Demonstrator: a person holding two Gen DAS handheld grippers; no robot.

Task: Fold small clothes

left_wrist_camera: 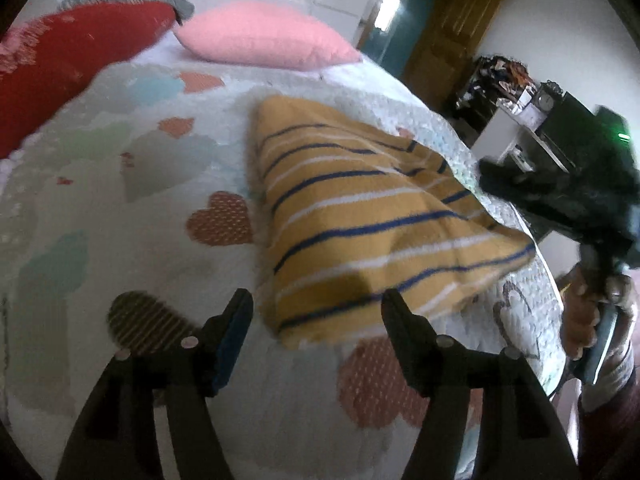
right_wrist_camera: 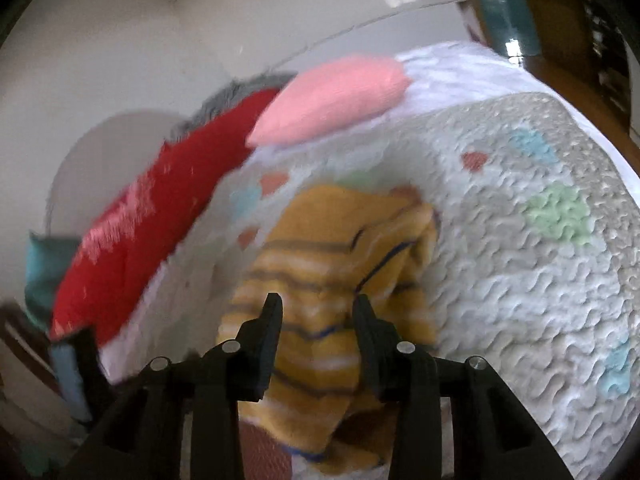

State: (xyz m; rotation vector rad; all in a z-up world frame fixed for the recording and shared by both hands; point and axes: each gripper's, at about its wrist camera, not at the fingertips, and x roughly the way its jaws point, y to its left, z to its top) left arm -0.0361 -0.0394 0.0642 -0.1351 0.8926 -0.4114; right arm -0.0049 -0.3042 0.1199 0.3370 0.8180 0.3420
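A mustard-yellow garment [left_wrist_camera: 360, 216] with navy and white stripes lies folded on the quilted bedspread [left_wrist_camera: 120, 208]. In the left wrist view my left gripper [left_wrist_camera: 317, 304] stands open just above the garment's near edge, with its pads clear of the cloth. My right gripper [left_wrist_camera: 496, 172] shows blurred at the right, in a person's hand [left_wrist_camera: 588, 312], over the bed's edge and apart from the garment's right corner. In the right wrist view the right gripper [right_wrist_camera: 317, 308] hovers over the garment [right_wrist_camera: 344, 248], its jaws narrowly apart. The cloth shows through the gap beneath them and nothing is gripped.
A pink pillow [left_wrist_camera: 268, 36] and a red cushion [left_wrist_camera: 68, 68] lie at the head of the bed, against the wall. Past the bed's right edge are a wooden door [left_wrist_camera: 452, 32] and a cluttered white cabinet [left_wrist_camera: 516, 120]. Both views are motion-blurred.
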